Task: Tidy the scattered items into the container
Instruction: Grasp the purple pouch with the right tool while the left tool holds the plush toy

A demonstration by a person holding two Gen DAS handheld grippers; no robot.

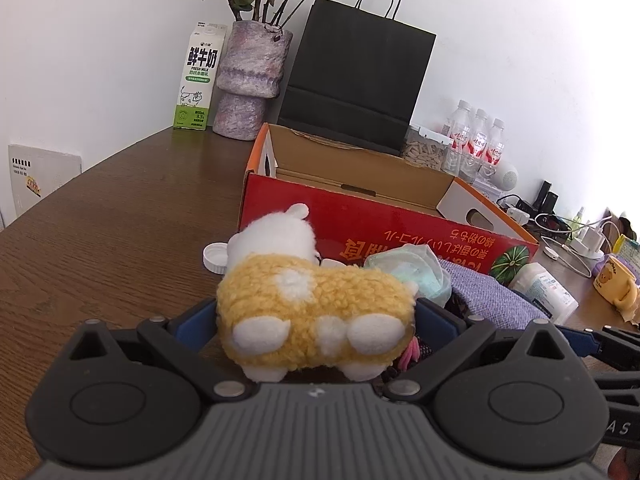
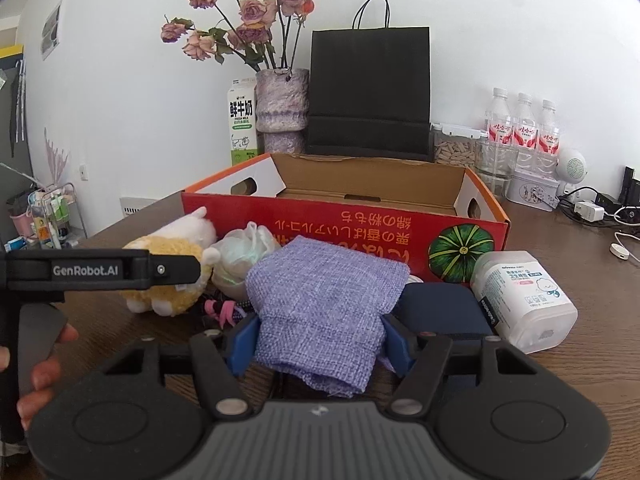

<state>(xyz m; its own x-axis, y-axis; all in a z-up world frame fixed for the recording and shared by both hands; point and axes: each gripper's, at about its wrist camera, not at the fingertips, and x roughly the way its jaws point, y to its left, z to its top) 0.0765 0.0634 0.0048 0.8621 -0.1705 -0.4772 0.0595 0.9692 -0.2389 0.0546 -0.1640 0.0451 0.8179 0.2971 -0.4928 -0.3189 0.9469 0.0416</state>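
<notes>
A yellow and white plush sheep [image 1: 316, 308] lies between the blue pads of my left gripper [image 1: 316, 314], which press on its two sides. In the right wrist view the same sheep [image 2: 168, 256] sits behind the left gripper's black finger [image 2: 160, 270]. My right gripper [image 2: 320, 342] is shut on a folded purple woven cloth [image 2: 324, 292], pinching its near end. The open red cardboard box [image 2: 340, 222] stands just behind both, also seen as the red box [image 1: 360, 216]. A mint-green plastic bundle [image 2: 244, 252] lies between sheep and cloth.
A white tub [image 2: 524, 296], a dark navy case [image 2: 440, 308], pink cords [image 2: 220, 312] and a white lid [image 1: 214, 258] lie near the box. Behind it stand a milk carton [image 2: 242, 120], a vase [image 2: 282, 108], a black bag [image 2: 370, 88] and bottles [image 2: 524, 128]. Cables and a yellow mug [image 1: 612, 280] are at right.
</notes>
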